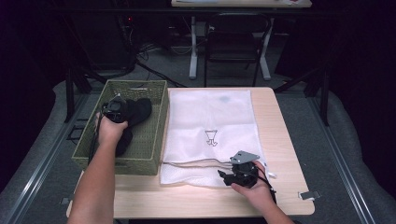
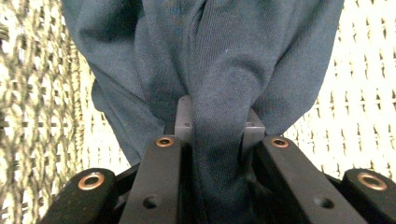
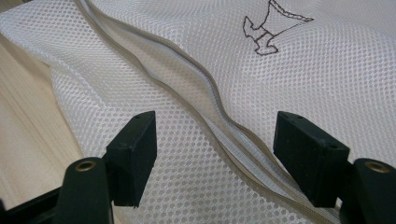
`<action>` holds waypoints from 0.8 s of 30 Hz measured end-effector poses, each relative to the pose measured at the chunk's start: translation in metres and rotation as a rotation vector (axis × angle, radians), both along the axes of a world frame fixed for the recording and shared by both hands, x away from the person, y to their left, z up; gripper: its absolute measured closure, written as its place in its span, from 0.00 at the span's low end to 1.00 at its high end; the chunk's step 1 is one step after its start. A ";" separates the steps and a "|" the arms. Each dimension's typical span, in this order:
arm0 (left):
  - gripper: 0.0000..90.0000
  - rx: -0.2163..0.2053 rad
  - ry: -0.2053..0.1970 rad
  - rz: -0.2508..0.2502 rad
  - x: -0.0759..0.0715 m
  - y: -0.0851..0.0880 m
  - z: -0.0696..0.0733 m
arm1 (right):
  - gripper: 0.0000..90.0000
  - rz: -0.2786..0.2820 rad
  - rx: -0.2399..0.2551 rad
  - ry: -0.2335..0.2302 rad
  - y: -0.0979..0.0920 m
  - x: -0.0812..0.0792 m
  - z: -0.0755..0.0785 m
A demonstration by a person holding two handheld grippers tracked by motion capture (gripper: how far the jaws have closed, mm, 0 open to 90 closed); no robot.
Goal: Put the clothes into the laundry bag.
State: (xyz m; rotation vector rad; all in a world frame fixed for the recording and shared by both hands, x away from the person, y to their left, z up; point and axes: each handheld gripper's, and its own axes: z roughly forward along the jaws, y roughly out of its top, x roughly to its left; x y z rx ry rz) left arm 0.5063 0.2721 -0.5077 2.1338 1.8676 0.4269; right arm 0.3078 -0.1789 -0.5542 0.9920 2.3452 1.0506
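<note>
A dark blue garment (image 1: 138,112) lies in the green woven basket (image 1: 154,135) at the table's left. My left gripper (image 1: 114,109) is inside the basket, and its jaws are shut on a fold of the dark blue garment (image 2: 219,140). A white mesh laundry bag (image 1: 210,126) lies flat on the table's middle, its zipper (image 3: 205,107) running along the near edge. My right gripper (image 1: 229,177) rests at the bag's near edge, jaws open above the mesh with the zipper passing between them; my right gripper (image 3: 215,154) holds nothing.
The wooden table (image 1: 285,140) has bare surface right of the bag and along the front. A small white tag (image 1: 309,195) lies at the front right corner. A black chair (image 1: 236,42) stands beyond the table.
</note>
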 end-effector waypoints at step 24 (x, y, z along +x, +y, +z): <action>0.85 -0.047 -0.057 0.013 -0.013 0.024 0.027 | 0.34 0.009 -0.009 -0.008 0.000 0.000 0.001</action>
